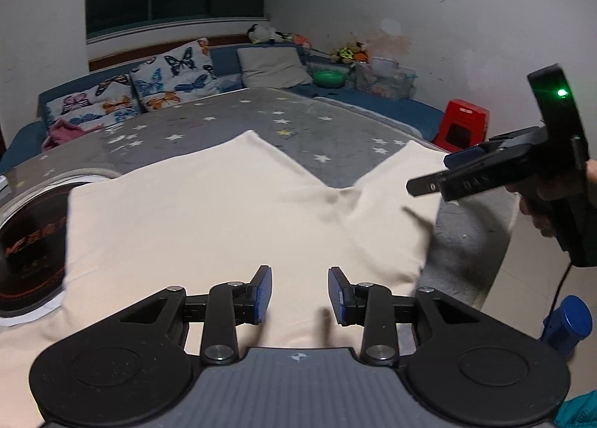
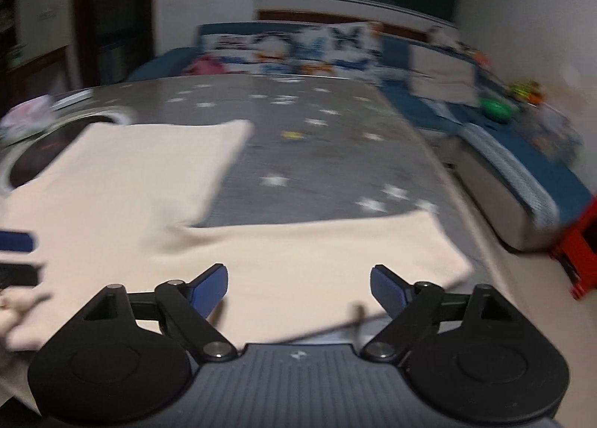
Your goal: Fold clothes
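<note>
Cream garment (image 1: 224,211) spread flat on the star-printed grey table (image 1: 231,122), two short legs or sleeves fanning away toward the far side, nearest hem lying right under both tools. Looks soft, light and limp, likely to sag and slide on that smooth cover, so best pinched at a corner or along a hem rather than mid-panel. Left tool (image 1: 299,293) hovering over the cloth with a narrow gap and nothing in it; right tool (image 2: 299,288) spread wide, empty, by the right-hand edge.
</note>
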Motion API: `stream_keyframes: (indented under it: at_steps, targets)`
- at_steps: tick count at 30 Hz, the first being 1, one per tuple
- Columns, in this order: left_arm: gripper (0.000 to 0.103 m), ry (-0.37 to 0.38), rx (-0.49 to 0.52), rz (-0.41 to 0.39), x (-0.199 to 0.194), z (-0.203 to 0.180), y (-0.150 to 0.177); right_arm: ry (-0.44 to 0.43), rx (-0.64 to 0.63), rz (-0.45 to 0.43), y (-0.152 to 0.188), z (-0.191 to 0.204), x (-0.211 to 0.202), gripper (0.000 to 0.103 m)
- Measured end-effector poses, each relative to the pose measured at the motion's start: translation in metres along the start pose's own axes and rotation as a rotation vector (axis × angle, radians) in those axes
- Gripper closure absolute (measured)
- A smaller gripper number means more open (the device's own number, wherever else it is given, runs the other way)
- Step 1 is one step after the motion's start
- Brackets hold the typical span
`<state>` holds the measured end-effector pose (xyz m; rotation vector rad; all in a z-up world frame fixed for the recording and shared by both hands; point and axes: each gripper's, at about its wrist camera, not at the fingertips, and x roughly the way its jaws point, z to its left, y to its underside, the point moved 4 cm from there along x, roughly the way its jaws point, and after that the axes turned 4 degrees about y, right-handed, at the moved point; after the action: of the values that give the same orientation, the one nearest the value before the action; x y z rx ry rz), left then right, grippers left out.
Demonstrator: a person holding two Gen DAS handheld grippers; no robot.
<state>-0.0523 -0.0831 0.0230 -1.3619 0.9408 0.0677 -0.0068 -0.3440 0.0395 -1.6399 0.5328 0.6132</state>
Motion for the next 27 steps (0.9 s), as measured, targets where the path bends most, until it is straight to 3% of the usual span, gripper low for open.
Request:
stream_keyframes:
  at_steps: [9,17,20,24,27]
  targets:
    - [0.066,0.029,0.030,0.033,0.016,-0.016,0.001,0.146,0.190,0.024,0.008,-0.073,0.024,0.044]
    - [0.064,0.026,0.025,0.044,0.024,-0.019,-0.002,0.158,0.269,0.019,0.008,-0.094,0.045,0.046]
    - [0.063,0.022,0.025,0.048,0.027,-0.020,-0.003,0.147,0.271,0.004,0.007,-0.093,0.045,0.061]
    - [0.063,0.012,0.024,0.049,0.029,-0.019,-0.004,0.128,0.296,-0.001,0.005,-0.094,0.043,0.093]
    - [0.063,0.007,0.020,0.053,0.032,-0.019,-0.004,0.109,0.331,-0.011,0.005,-0.097,0.038,0.095]
